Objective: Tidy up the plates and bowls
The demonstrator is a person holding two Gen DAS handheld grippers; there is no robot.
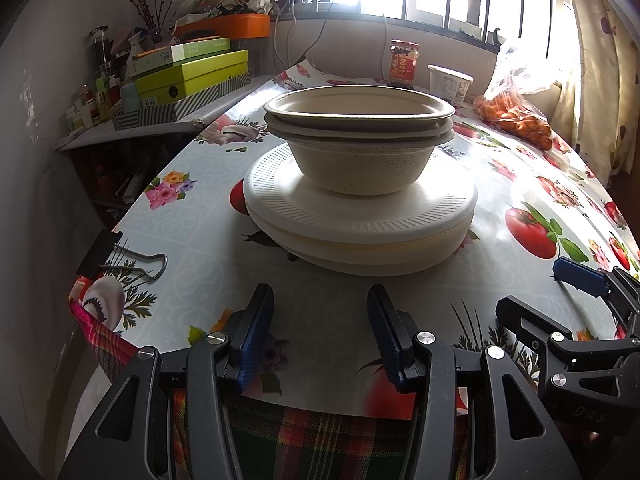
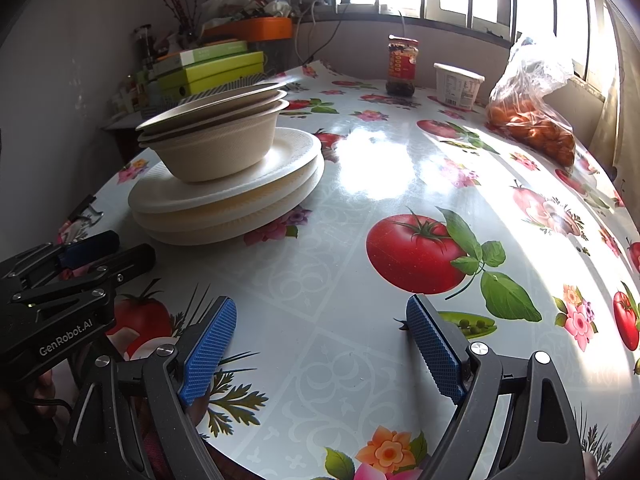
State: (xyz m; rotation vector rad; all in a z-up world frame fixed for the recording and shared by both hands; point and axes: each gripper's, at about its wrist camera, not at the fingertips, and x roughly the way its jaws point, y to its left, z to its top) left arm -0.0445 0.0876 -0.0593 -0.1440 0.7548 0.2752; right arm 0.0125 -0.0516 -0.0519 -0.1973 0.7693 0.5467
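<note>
Judging by look, nested bowls (image 1: 359, 136) on stacked plates (image 1: 360, 216) mid-desk (image 2: 360, 184) are taken as light, flexible pulp, best pinched at a rim, with left hand-held gripper (image 1: 320, 336) and right hand-held gripper (image 2: 320, 344) both spread and empty.

A sauce jar (image 2: 402, 66) and a white tub (image 2: 458, 85) are standing near the window, a bag of oranges (image 2: 532, 120) is slumping beside them, and a binder clip (image 1: 120, 258) is lying on the tablecloth (image 2: 360, 184).

Three bowls (image 1: 359, 136) (nested) on three plates (image 1: 360, 216).
</note>
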